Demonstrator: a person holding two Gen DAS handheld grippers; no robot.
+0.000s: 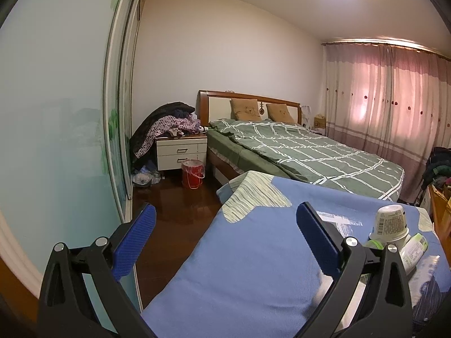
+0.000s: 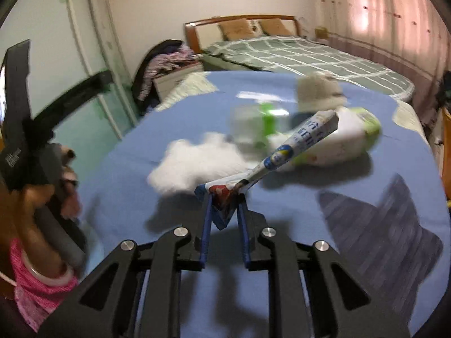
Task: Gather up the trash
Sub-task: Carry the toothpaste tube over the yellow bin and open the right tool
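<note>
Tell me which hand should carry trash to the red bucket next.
Right, probably: the right gripper already clamps the flattened carton. The left gripper is open and empty; the red bucket stands beside the nightstand.

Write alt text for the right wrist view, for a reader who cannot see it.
The right gripper is shut on a flattened blue-and-white carton, holding it over a blue blanket. Behind it lie blurred trash pieces: a crumpled white tissue, a white-and-green bottle and a clear bottle with a green label. A green-quilted bed stands beyond.
</note>
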